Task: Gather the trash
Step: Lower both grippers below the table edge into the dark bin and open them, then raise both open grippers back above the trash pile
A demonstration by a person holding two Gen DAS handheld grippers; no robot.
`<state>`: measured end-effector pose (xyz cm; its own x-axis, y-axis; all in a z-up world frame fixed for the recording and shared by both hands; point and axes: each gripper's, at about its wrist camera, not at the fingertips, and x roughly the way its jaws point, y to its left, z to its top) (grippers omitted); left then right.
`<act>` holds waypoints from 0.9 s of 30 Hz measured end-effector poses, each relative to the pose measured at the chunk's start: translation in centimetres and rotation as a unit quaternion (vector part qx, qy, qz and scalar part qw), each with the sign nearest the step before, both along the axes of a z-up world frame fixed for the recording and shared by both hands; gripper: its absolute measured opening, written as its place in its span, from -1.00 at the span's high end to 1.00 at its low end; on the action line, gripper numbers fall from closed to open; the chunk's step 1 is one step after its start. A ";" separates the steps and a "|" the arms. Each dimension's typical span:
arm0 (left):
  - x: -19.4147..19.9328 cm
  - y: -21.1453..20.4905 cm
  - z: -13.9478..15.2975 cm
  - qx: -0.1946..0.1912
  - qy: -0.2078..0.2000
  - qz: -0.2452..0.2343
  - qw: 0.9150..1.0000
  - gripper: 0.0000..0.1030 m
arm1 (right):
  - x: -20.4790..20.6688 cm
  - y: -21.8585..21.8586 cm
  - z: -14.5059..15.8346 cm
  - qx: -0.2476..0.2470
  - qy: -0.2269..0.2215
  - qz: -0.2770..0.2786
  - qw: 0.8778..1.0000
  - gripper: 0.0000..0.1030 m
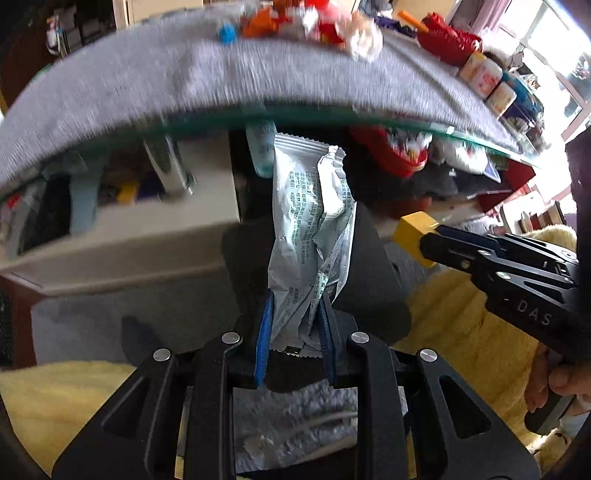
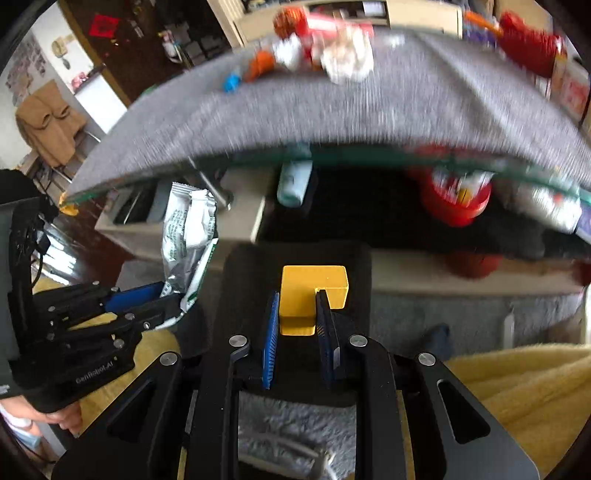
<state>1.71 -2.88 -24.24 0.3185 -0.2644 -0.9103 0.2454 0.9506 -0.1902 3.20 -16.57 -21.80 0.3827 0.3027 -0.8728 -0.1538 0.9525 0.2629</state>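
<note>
My left gripper (image 1: 295, 299) is shut on a crumpled silver wrapper (image 1: 310, 229) that sticks up between its blue pads. My right gripper (image 2: 298, 295) is shut on a yellow block (image 2: 314, 286). Both hang side by side over a black bin-like container (image 2: 251, 280), below the table's front edge. In the left wrist view the right gripper (image 1: 428, 240) and its yellow block (image 1: 412, 230) come in from the right. In the right wrist view the left gripper (image 2: 170, 295) with the wrapper (image 2: 188, 229) shows on the left. More trash lies on the grey-clothed table (image 1: 166, 81): white crumpled paper (image 1: 365, 37), red wrappers (image 1: 328, 31).
The glass table edge (image 2: 369, 157) runs across above both grippers. Under it stand a red tub (image 2: 458, 199) and a pale low shelf (image 1: 129, 236). A yellow blanket (image 2: 517, 387) lies on both sides, with grey rug (image 2: 295, 417) beneath. A hand (image 1: 565, 380) grips the right handle.
</note>
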 end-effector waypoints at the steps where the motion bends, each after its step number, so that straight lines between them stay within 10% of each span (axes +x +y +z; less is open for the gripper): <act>1: -0.1 0.1 -0.6 -0.004 0.008 0.000 1.000 0.58 | 0.0 0.0 -0.5 -0.002 0.005 -0.001 1.000 0.59; 17: 0.0 -1.1 -5.8 -0.004 0.067 -0.005 0.998 0.26 | 1.0 0.3 -4.6 0.015 0.062 -0.009 0.998 0.53; 21: 0.4 -1.1 -5.6 0.015 0.060 -0.004 0.998 -0.02 | 1.2 -0.3 -4.6 0.002 0.060 -0.025 0.998 -0.10; 27: 0.8 -0.8 -4.8 0.013 0.051 0.000 0.999 -0.34 | 1.7 -1.4 -3.4 -0.002 0.043 -0.044 0.998 -0.24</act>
